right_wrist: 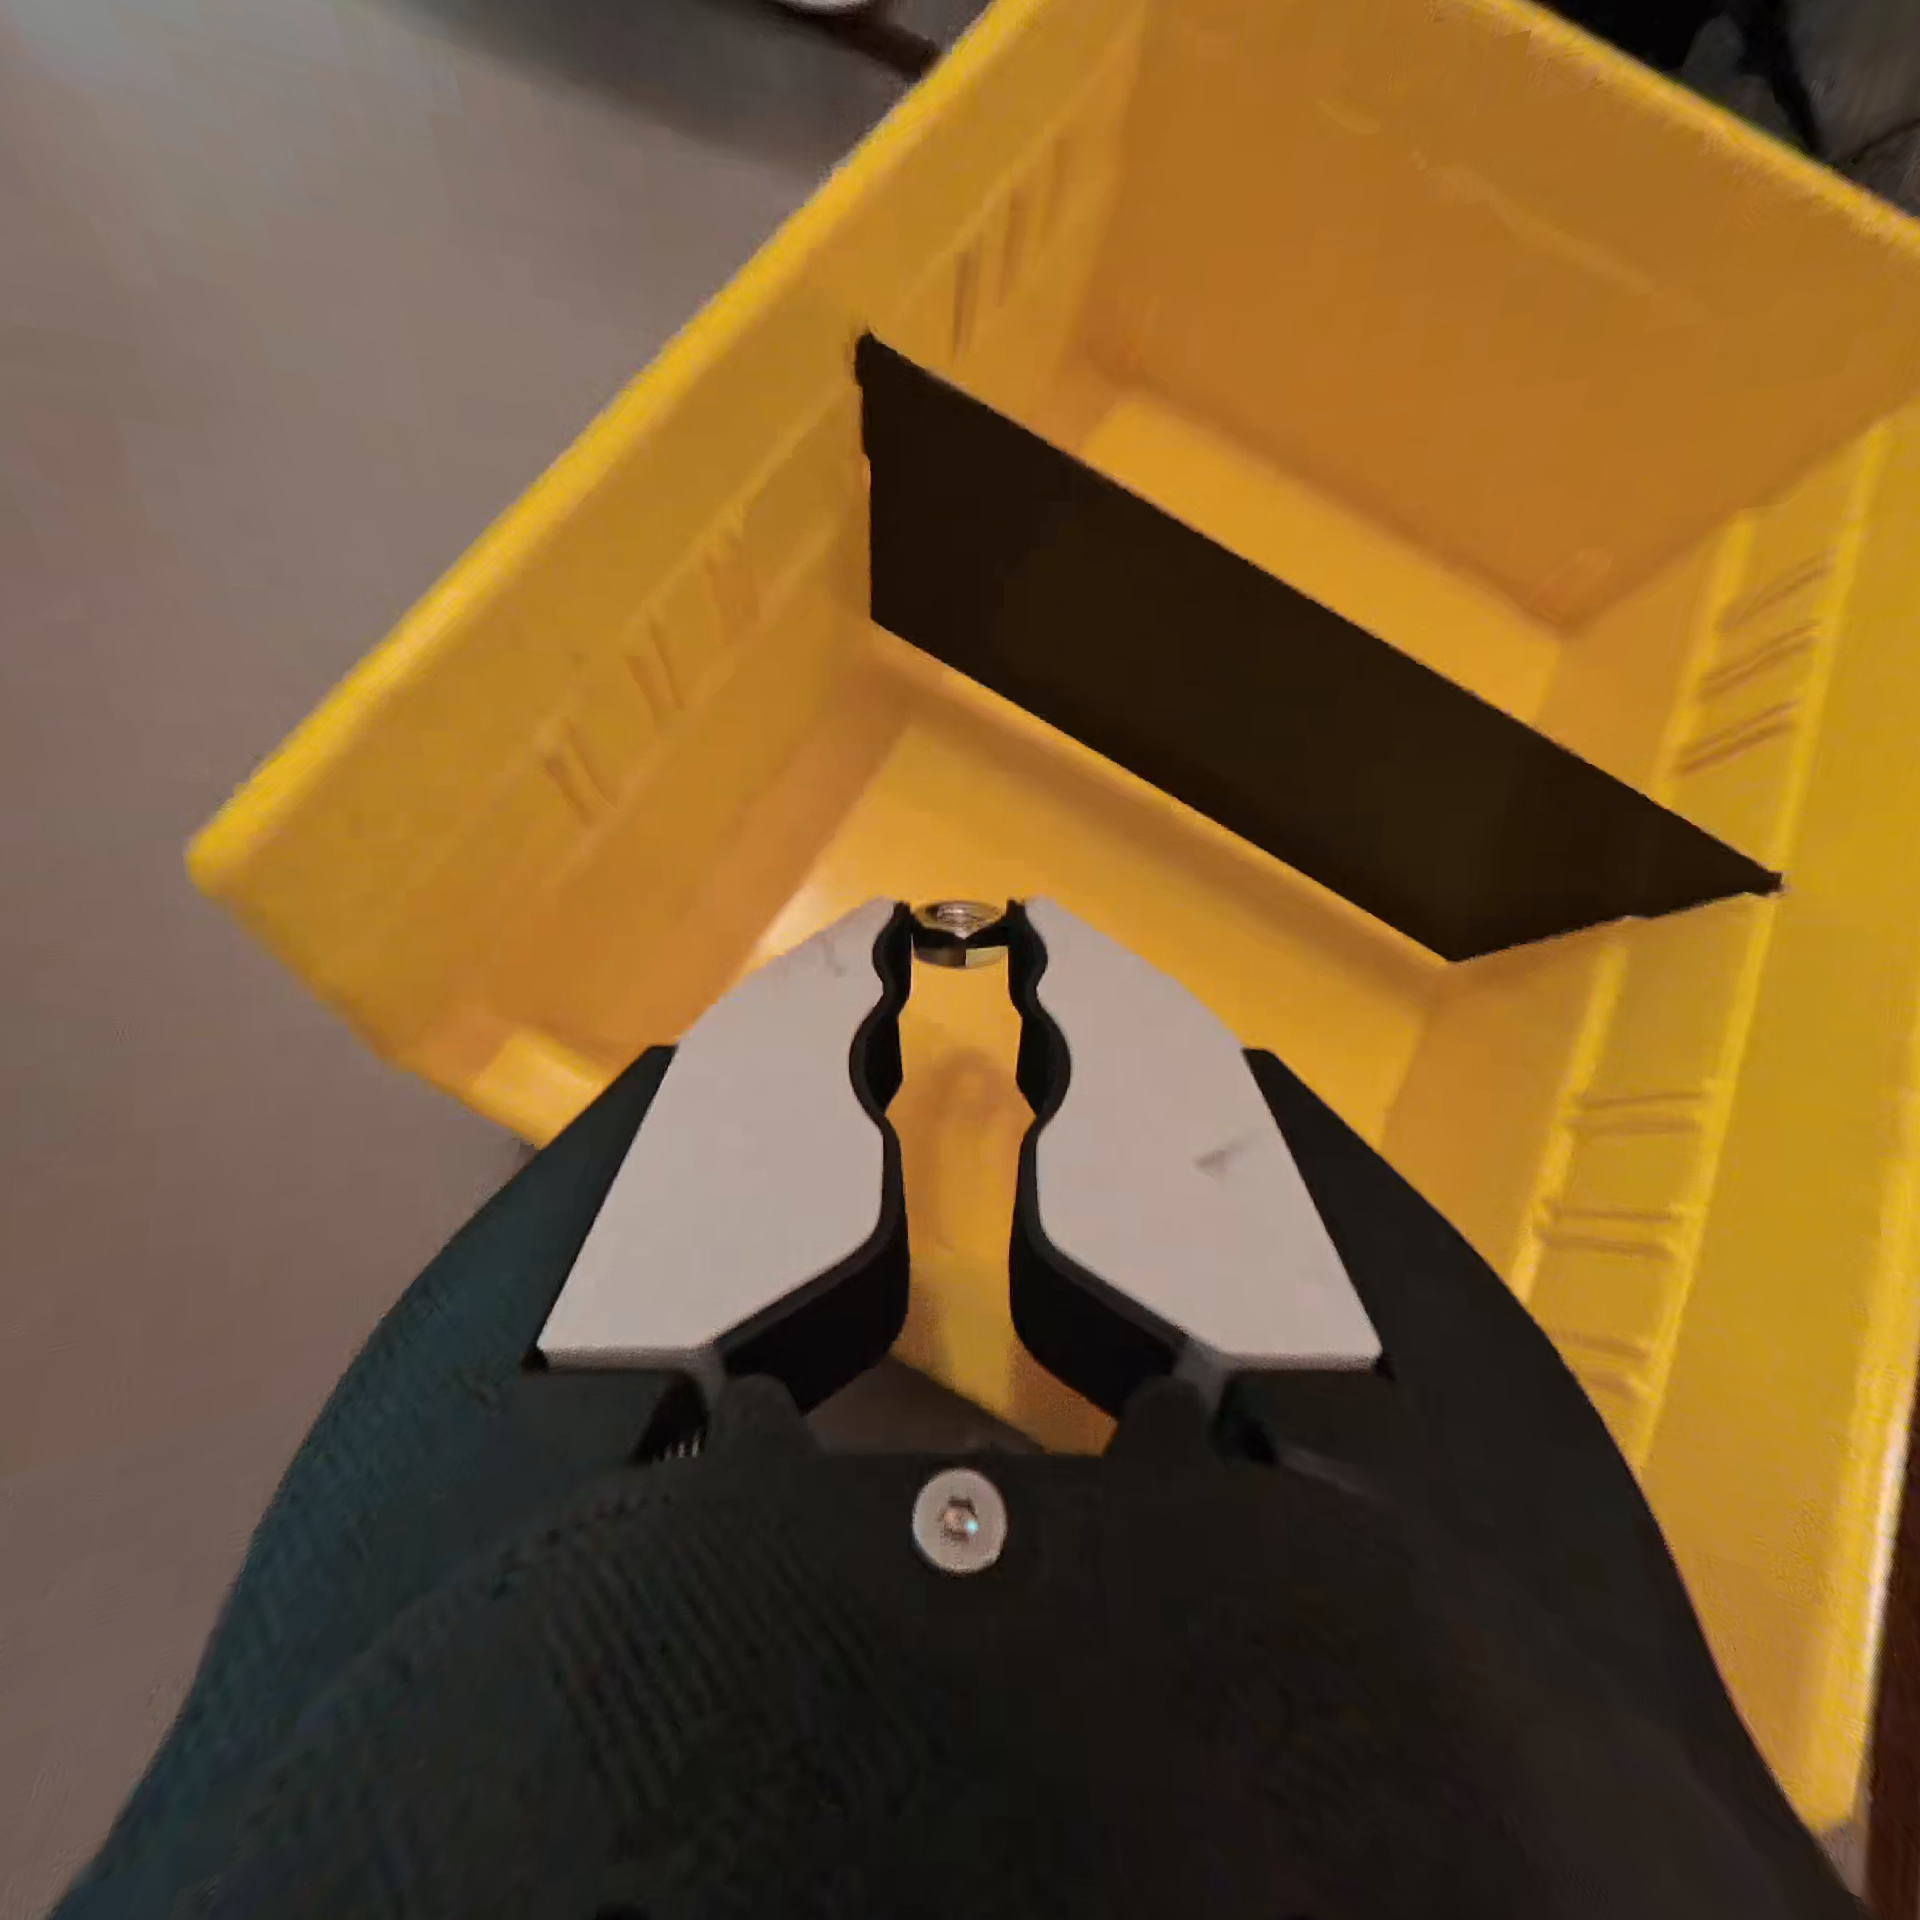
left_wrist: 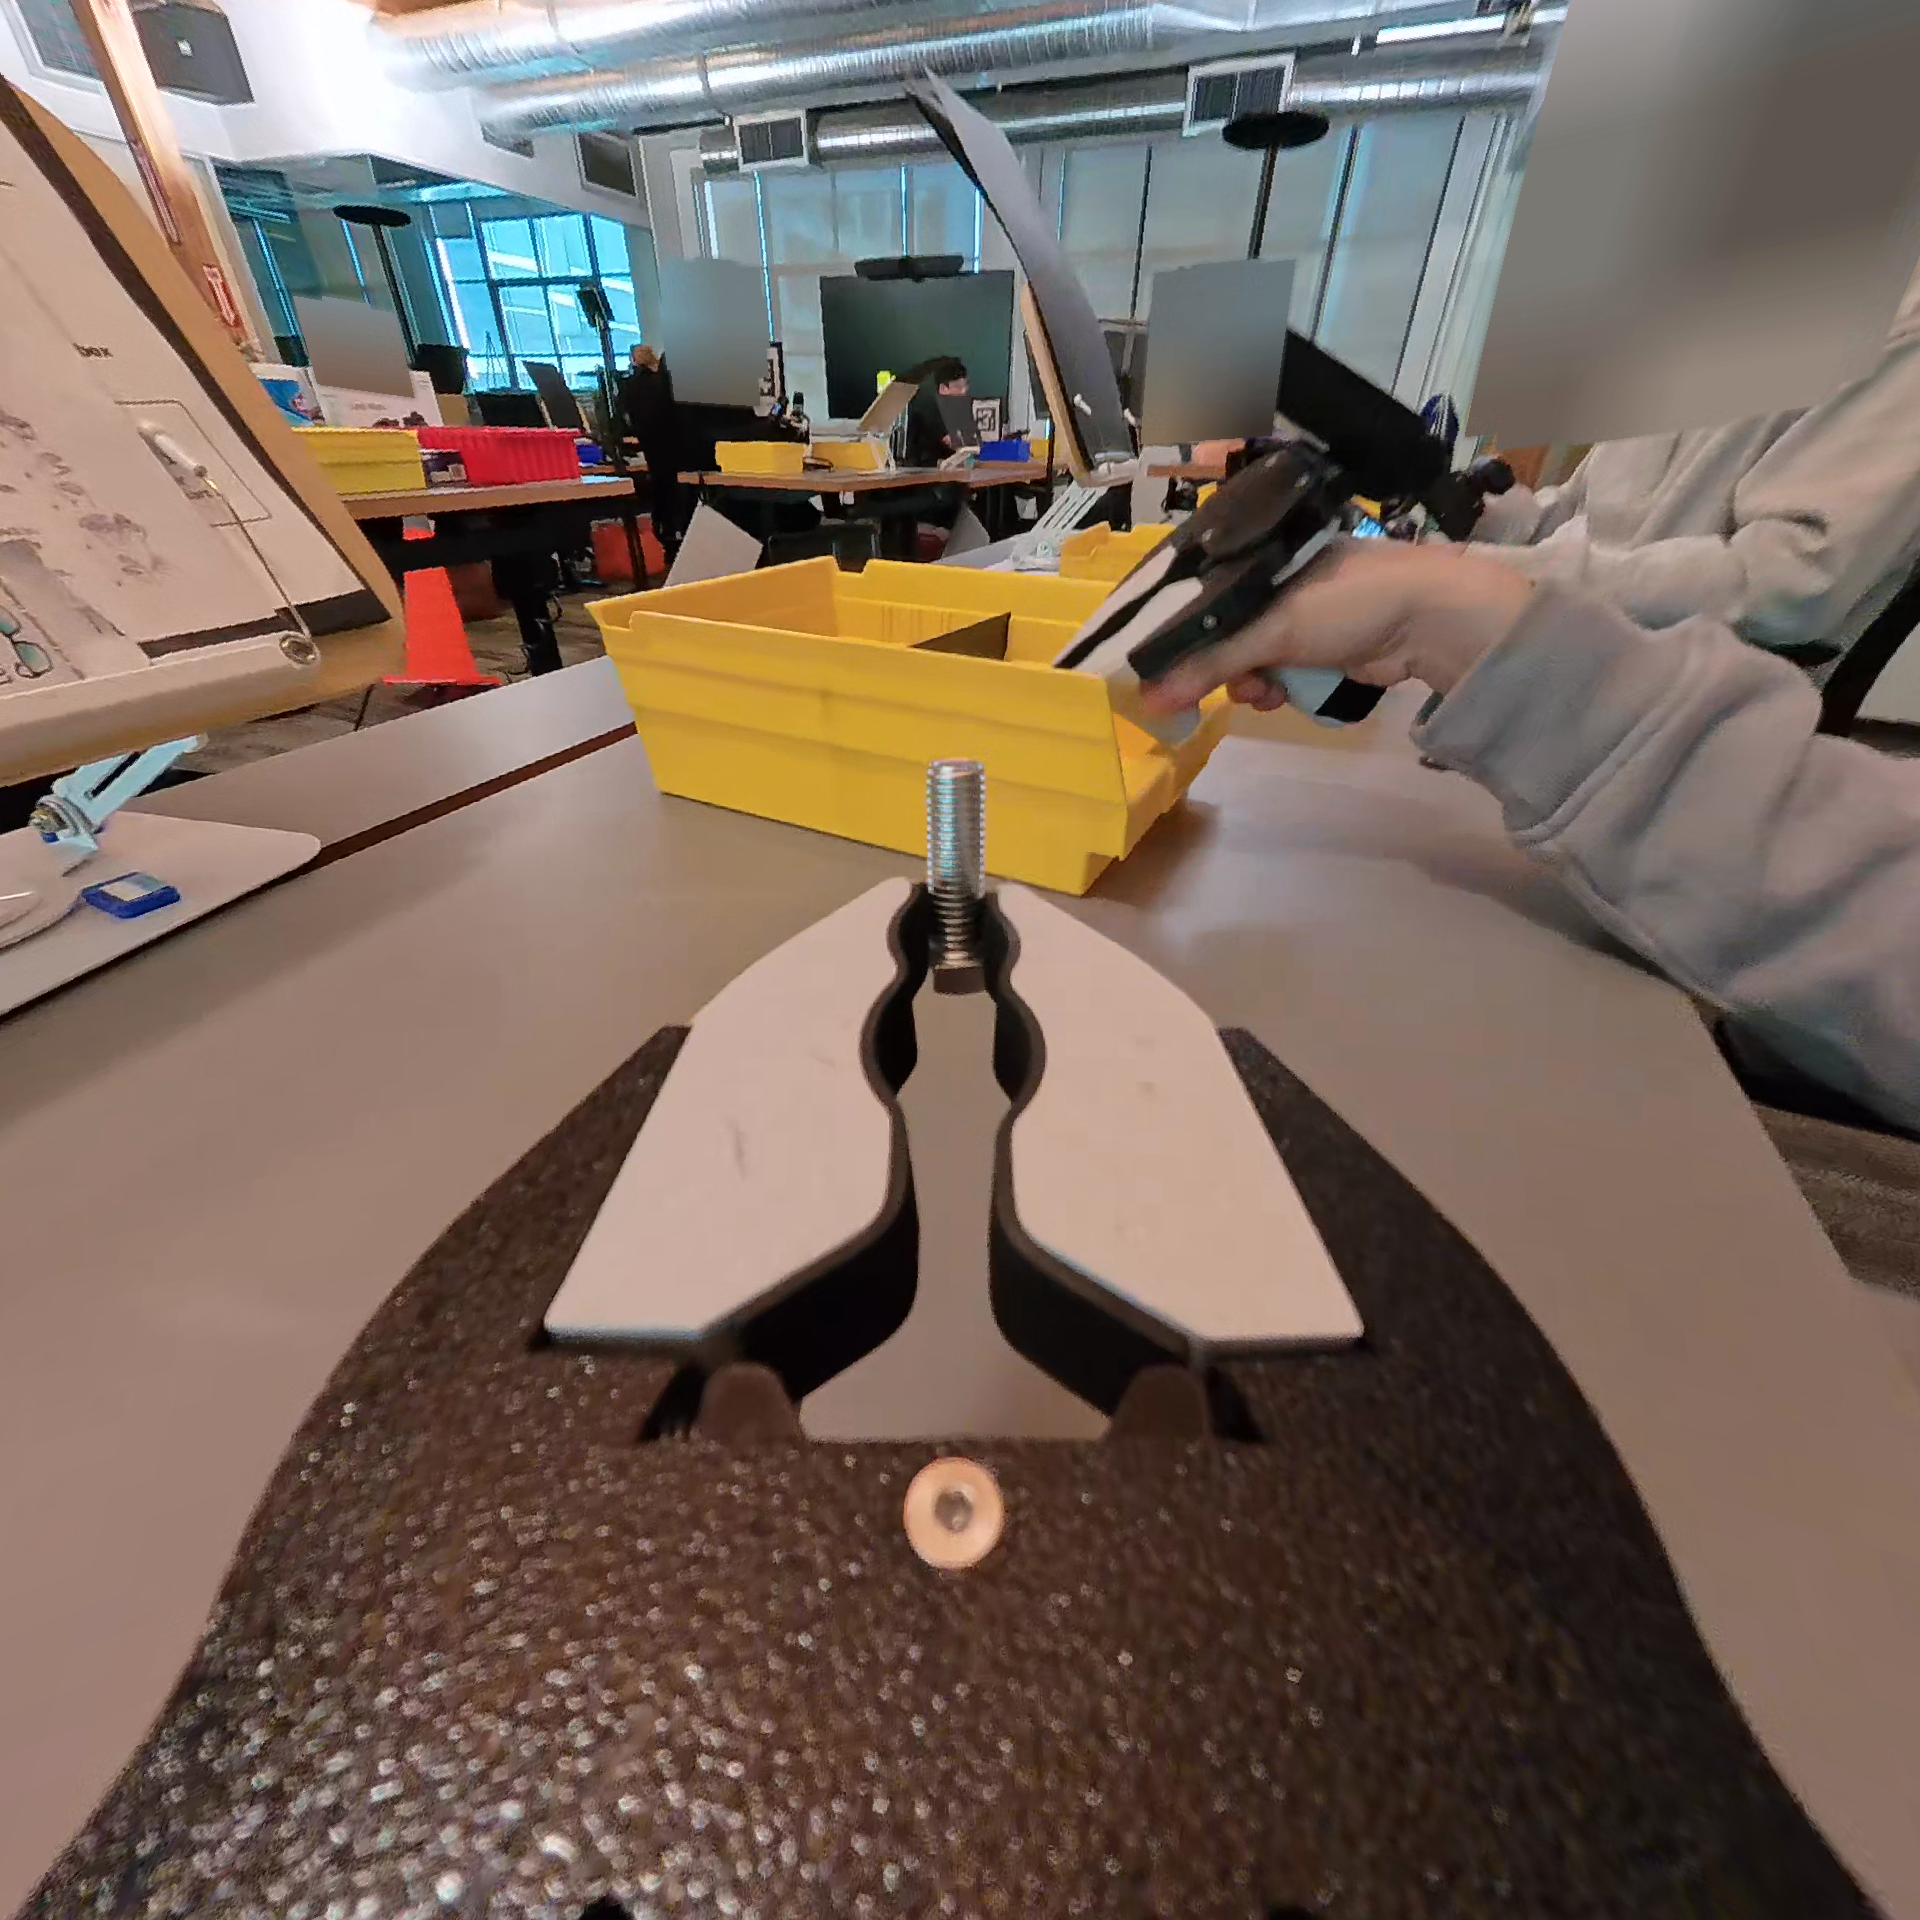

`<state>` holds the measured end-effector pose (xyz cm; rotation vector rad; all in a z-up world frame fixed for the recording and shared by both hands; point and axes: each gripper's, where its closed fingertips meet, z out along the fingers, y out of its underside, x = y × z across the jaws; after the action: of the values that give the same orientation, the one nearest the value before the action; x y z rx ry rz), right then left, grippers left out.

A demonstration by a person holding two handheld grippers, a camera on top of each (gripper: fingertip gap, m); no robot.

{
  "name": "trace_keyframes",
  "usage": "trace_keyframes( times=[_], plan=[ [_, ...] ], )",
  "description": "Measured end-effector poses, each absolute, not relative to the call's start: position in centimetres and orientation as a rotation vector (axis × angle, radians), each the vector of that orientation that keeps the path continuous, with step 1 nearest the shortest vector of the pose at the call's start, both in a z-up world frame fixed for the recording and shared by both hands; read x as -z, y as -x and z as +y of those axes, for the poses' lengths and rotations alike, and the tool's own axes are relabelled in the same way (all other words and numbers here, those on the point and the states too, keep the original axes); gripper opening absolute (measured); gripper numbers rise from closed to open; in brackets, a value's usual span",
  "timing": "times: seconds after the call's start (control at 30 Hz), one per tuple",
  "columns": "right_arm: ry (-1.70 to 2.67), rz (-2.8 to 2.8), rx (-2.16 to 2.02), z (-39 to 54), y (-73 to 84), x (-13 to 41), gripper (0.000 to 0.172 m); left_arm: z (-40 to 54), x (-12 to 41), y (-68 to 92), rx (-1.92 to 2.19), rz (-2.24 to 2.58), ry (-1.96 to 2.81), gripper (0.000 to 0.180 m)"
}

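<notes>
An open workshop with rows of benches, monitors and coloured bins stretches behind a grey desk (left_wrist: 416, 1039), where a yellow bin (left_wrist: 883, 717) stands with a black divider (right_wrist: 1247, 644) across its inside. The left gripper (left_wrist: 958, 940) hangs over the desk just short of the bin, its fingers (left_wrist: 790, 1091) closed on a silver threaded bolt (left_wrist: 956, 831) that stands upright, head down between the tips. The right gripper (right_wrist: 958, 935), held in a hand (left_wrist: 1351, 634) with a grey sleeve, reaches into the near compartment of the bin, and its fingers (right_wrist: 769, 1132) pinch a small metal hex nut (right_wrist: 956, 932), which appears lifted clear of the bin floor, though blur makes that uncertain. A tilted board with printed sheets (left_wrist: 125, 499) stands at the far left.
</notes>
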<state>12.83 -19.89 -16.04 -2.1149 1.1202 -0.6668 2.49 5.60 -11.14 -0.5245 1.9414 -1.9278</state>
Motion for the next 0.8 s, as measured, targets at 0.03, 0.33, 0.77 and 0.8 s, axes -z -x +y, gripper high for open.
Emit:
trace_keyframes(
  times=[0.03,0.33,0.77,0.8],
  plan=[
    [2.103,1.096,0.676,-19.5,-12.9,15.7,0.022,5.6,11.2,-2.5,1.909,1.946,0.517,0.009],
    [2.187,0.944,0.761,-17.0,-10.7,12.4,0.046,5.7,11.1,-2.6,1.917,1.934,0.530,0.009],
    [1.712,0.090,0.289,6.6,-0.5,7.0,0.022,4.6,9.2,-0.1,2.046,1.880,0.307,0.009],
    [1.720,0.064,0.271,6.8,-0.1,7.4,0.017,4.6,9.1,-0.1,2.052,1.879,0.310,0.009]
  ],
)
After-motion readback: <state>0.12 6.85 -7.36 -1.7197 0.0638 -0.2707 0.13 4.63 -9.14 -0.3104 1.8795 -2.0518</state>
